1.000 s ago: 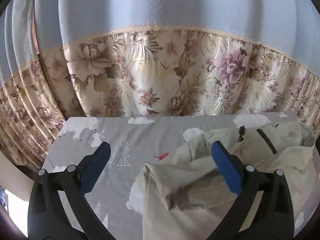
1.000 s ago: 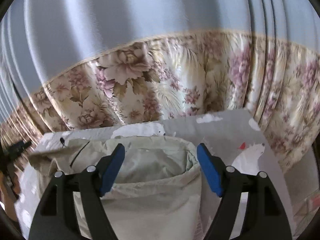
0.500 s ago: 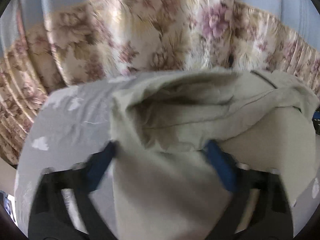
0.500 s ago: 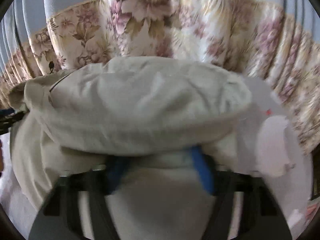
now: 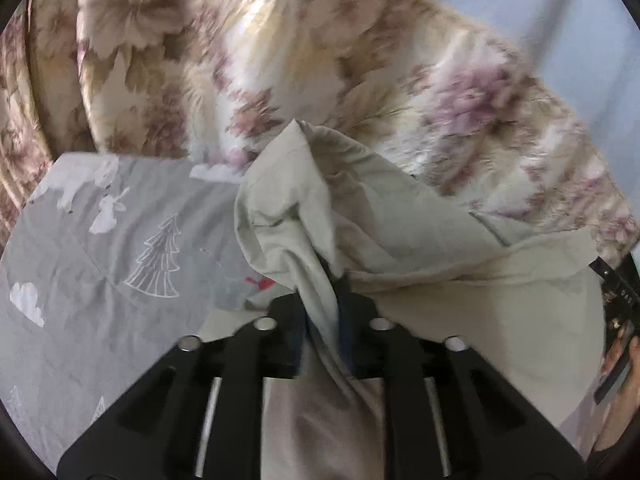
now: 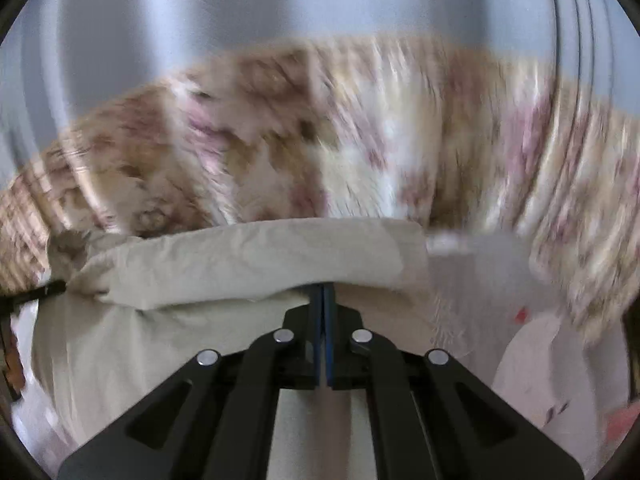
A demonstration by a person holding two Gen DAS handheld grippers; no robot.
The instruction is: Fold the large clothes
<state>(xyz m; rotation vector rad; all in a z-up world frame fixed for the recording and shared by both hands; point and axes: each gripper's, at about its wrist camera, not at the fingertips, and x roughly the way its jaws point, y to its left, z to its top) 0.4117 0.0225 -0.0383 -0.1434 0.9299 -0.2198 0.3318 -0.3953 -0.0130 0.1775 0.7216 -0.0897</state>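
Note:
A pale green-beige garment (image 5: pixel 400 220) lies crumpled on the grey printed sheet (image 5: pixel 100 280). My left gripper (image 5: pixel 328 280) points down at its left end. The jaws are closing, and a bunched ridge of cloth runs between the blue pads (image 5: pixel 345 320) and is pinched there. In the right wrist view the garment (image 6: pixel 240 256) shows a thick rolled fold across the front. My right gripper (image 6: pixel 323 292) is shut, pads together, with the tips tucked under that fold and a thin layer of cloth caught in them.
A floral curtain (image 5: pixel 280 60) hangs right behind the bed, with pale blue curtain above it (image 6: pixel 280 0). The other gripper's black body (image 5: pixel 618 292) and a hand (image 5: pixel 624 364) show at the left view's right edge. Bare sheet (image 6: pixel 480 272) lies right of the garment.
Both grippers stood wide open above the garment, then dropped forward onto it. Their jaws came together on the cloth, and the fabric has bunched up between them.

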